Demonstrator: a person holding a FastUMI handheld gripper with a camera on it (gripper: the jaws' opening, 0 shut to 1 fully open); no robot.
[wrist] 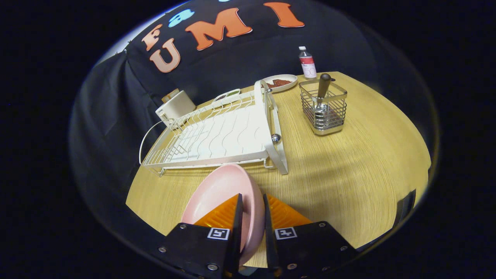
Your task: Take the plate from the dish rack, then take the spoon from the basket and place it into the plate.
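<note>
A pink plate (223, 190) stands on edge between my fingers, tilted over the wooden table (348, 166). My gripper (252, 201) is shut on the plate's rim. Just beyond the plate lies the white wire dish rack (217, 135), with nothing in its slots. Farther off and to the right of the rack stands a metal wire basket (324, 110). A spoon (322, 91) with a dark handle sticks up out of the basket.
A white dish with reddish food (281, 82) and a small bottle (307, 62) stand at the table's far edge behind the basket. A white box-shaped appliance (175, 108) sits behind the rack. Bare wood stretches between the basket and my fingers.
</note>
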